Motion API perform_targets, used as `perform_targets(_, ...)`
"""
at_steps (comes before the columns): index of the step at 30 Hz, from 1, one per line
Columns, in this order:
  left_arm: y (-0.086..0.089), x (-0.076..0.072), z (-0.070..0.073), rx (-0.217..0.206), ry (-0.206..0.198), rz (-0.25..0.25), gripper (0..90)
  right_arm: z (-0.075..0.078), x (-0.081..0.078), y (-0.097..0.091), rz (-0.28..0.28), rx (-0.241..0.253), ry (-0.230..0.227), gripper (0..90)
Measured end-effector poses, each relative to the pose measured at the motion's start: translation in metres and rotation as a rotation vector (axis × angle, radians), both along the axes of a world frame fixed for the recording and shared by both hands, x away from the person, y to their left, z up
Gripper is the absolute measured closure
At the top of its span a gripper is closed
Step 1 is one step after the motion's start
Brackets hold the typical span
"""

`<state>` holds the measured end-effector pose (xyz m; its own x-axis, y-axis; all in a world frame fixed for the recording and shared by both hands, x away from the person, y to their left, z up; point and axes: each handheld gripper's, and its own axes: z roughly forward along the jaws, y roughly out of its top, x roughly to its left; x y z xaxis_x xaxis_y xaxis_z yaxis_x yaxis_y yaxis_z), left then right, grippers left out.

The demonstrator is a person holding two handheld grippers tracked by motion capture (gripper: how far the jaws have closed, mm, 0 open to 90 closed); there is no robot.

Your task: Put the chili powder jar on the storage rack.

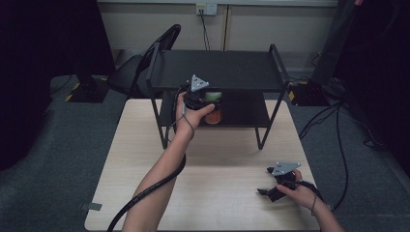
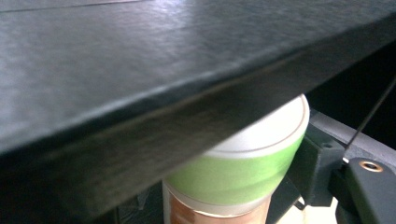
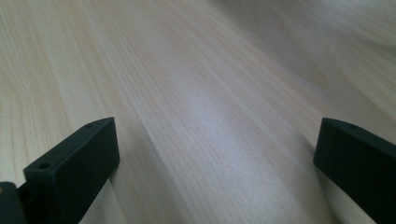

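Note:
A jar with a green-and-white lid and amber body is held at the front of the black shelf rack, just under its top board. My left gripper is shut on the jar. In the left gripper view the jar's lid sits close under the rack's top board, with one black jaw at the right. My right gripper rests on the wooden table near its front right corner. Its jaws stand wide apart in the right gripper view, with only bare table between them.
The rack stands on the far half of the table, its lower shelf dark. A black chair stands behind the table's left side. Cables trail over the grey floor at the right. A grey tab sticks out at the table's front left.

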<state>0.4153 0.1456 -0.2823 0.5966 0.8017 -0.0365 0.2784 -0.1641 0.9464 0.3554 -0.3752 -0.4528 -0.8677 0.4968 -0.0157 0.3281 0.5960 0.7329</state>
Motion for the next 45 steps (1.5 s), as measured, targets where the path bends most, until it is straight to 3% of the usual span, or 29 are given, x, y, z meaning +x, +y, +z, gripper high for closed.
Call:
perform_targets(13, -0.0027, 0.0027, -0.0044, 0.008, -0.008, 0.041, 33.6, -0.0002, 0.0001, -0.0002, 0.001, 0.001, 0.000, 0.0)
perform_targets(27, -0.0018, 0.0045, -0.0046, 0.010, -0.011, 0.031, 33.4, -0.0001, 0.0000, -0.0002, 0.001, 0.001, -0.001, 0.0)
perform_targets(29, 0.0002, 0.0052, -0.0042, -0.004, -0.007, 0.025, 33.1, -0.0002, 0.0000, -0.0003, 0.001, 0.001, -0.001, 0.0)
perform_targets(30, 0.0023, 0.0058, -0.0055, -0.033, -0.005, 0.020, 32.8, -0.0001, 0.0000, -0.0002, 0.000, 0.001, 0.000, 0.0)
perform_targets(31, 0.0038, 0.0065, -0.0064, -0.063, 0.005, 0.016, 31.4, -0.0001, 0.0000, -0.0002, 0.001, 0.001, 0.000, 0.0)
perform_targets(35, 0.0027, 0.0077, -0.0045, -0.075, 0.023, 0.012, 18.3, -0.0001, 0.0000, -0.0002, 0.001, 0.001, 0.000, 0.0)
perform_targets(41, -0.0001, 0.0071, -0.0023, -0.056, 0.031, 0.015, 4.5, 0.0000, -0.0001, 0.0000, 0.000, 0.000, 0.000, 0.0)
perform_targets(45, 0.0013, 0.0049, -0.0022, -0.059, 0.028, 0.005, 0.2, 0.0000, 0.0000, -0.0002, 0.001, 0.000, 0.000, 0.0)
